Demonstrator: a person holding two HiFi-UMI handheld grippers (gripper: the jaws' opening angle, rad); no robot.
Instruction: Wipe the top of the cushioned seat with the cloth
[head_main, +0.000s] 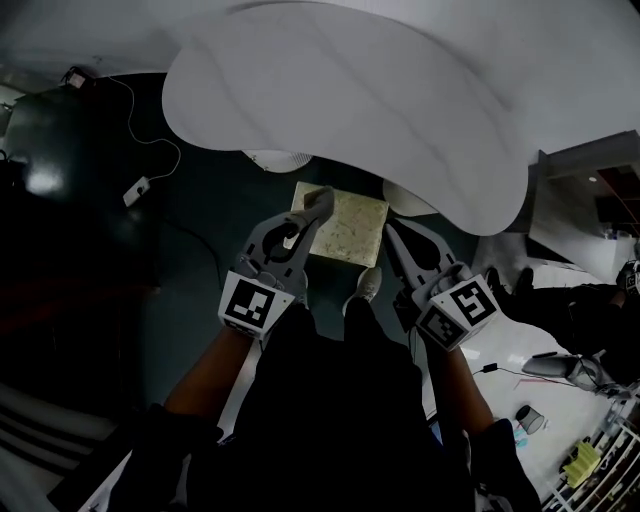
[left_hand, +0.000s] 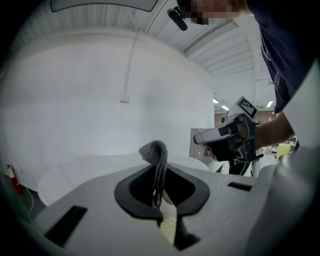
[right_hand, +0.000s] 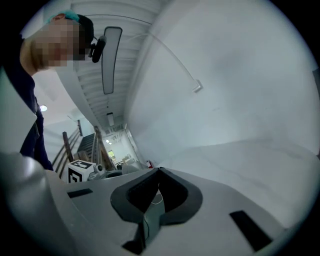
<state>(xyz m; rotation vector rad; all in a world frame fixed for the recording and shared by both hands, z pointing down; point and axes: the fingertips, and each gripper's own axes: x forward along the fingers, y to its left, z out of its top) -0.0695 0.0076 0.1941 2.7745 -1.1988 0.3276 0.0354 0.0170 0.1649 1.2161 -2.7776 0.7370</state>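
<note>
While the large white rounded form (head_main: 350, 90) fills the far side of the head view, the thing that matters sits just below its edge: the cushioned seat (head_main: 352, 232), a square stool top in speckled yellow-green, directly ahead of the person's feet. Being square, it has no long axis to follow, so a stroke can run either way across it.

Over the seat's far-left corner stands the left gripper (head_main: 320, 200), its jaws clenched on the grey cloth (left_hand: 156, 152). A folded loop of the cloth pokes up past the fingertips. In the left gripper view a sliver of the yellow-green top shows through the slot under the jaws, so the seat lies beneath and slightly behind the tips. Whether the cloth actually touches the cushion I cannot tell.

Just beside the seat's right edge, the right gripper (head_main: 392, 235) has its jaws pressed together with nothing between them.

By my reading the left gripper is the one placed to wipe. From that corner nearly the whole top lies to its right and back toward the person, so the stroke should draw that way.
</note>
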